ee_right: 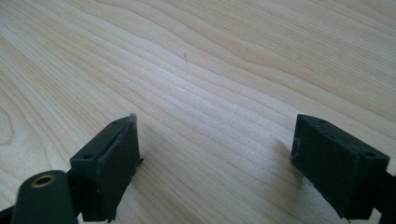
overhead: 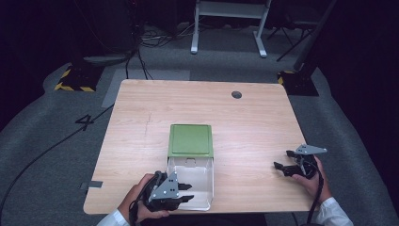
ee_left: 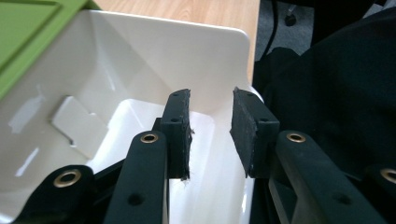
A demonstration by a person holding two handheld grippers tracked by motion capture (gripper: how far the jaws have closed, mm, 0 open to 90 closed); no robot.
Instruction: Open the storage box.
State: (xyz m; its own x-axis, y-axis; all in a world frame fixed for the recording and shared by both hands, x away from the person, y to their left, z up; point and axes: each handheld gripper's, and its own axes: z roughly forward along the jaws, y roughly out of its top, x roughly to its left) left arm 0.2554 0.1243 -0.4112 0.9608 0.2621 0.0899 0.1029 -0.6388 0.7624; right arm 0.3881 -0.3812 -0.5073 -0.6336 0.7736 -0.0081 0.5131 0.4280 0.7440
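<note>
A flat green box (overhead: 190, 140) lies in the middle of the wooden table (overhead: 141, 117), and a white drawer (overhead: 200, 181) stands pulled out of it toward the near edge. The drawer looks empty. My left gripper (overhead: 187, 191) reaches in from the left over the drawer's near end. In the left gripper view its jaws (ee_left: 211, 121) stand a little apart above the white drawer (ee_left: 140, 56), with nothing between them, and the green box (ee_left: 28, 32) sits at the upper left. My right gripper (overhead: 282, 160) rests low at the table's right side, wide open (ee_right: 215, 158) over bare wood.
A round cable hole (overhead: 236, 94) sits near the table's far edge. Beyond the table are a white desk frame (overhead: 228, 28) and floor cables (overhead: 47, 150). The table's near edge runs right beside the drawer's front.
</note>
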